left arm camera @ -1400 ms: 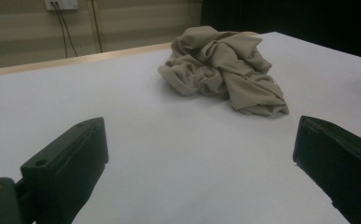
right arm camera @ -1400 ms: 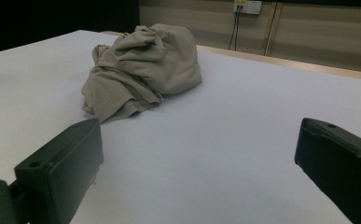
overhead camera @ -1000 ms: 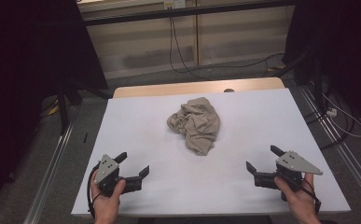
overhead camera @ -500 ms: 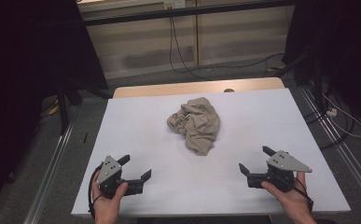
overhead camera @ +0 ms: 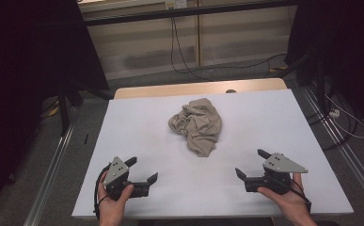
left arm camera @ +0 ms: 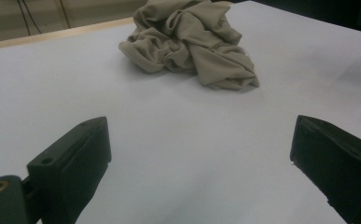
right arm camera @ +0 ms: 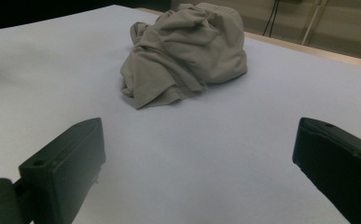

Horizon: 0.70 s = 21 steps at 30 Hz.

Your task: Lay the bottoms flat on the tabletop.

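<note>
A crumpled beige cloth is seen bunched up around the middle of the white desk, not touched by anything. The left gripper and right gripper are held low near the front edge, well apart from the cloth, and both sets of fingers are spread wide with nothing between them.

Crumpled cloth on table, centre, toward far side. Left gripper near-left, right gripper near-right, both well apart from cloth.
</note>
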Motion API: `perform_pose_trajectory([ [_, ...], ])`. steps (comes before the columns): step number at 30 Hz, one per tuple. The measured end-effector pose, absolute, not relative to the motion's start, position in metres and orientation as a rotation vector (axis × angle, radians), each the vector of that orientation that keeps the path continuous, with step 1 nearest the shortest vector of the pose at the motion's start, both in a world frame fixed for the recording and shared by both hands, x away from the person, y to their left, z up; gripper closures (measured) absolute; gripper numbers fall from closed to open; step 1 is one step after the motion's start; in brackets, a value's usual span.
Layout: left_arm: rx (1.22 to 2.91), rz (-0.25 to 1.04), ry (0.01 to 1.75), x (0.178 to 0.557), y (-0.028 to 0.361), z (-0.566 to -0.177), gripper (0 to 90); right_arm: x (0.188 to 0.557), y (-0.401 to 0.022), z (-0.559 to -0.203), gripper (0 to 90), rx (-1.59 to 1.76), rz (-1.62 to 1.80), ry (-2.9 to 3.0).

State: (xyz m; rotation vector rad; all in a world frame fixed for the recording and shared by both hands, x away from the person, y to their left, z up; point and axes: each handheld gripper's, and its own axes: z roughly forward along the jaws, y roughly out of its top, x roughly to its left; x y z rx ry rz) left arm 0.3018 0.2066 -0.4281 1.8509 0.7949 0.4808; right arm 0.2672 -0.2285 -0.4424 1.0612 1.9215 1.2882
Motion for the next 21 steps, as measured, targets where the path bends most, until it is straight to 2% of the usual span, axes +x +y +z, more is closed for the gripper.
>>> perform_pose_trajectory([
  [7, 1.88, 0.527, 0.809, 0.307, 0.197, -0.43, 6.5, 0.273, -0.222, -0.446, 3.1, 1.099, 1.284, 1.964],
  [10, 1.876, 0.495, 0.803, 0.309, 0.193, -0.429, 6.5, 0.277, -0.217, -0.447, 3.1, 1.1, 1.289, 1.982],
  [14, 1.896, 0.539, 0.802, 0.313, 0.185, -0.428, 6.6, 0.282, -0.21, -0.444, 3.2, 1.08, 1.289, 1.996],
  [21, 1.891, 0.479, 0.796, 0.326, 0.17, -0.424, 7.4, 0.298, -0.195, -0.441, 5.2, 1.047, 1.284, 2.058],
])
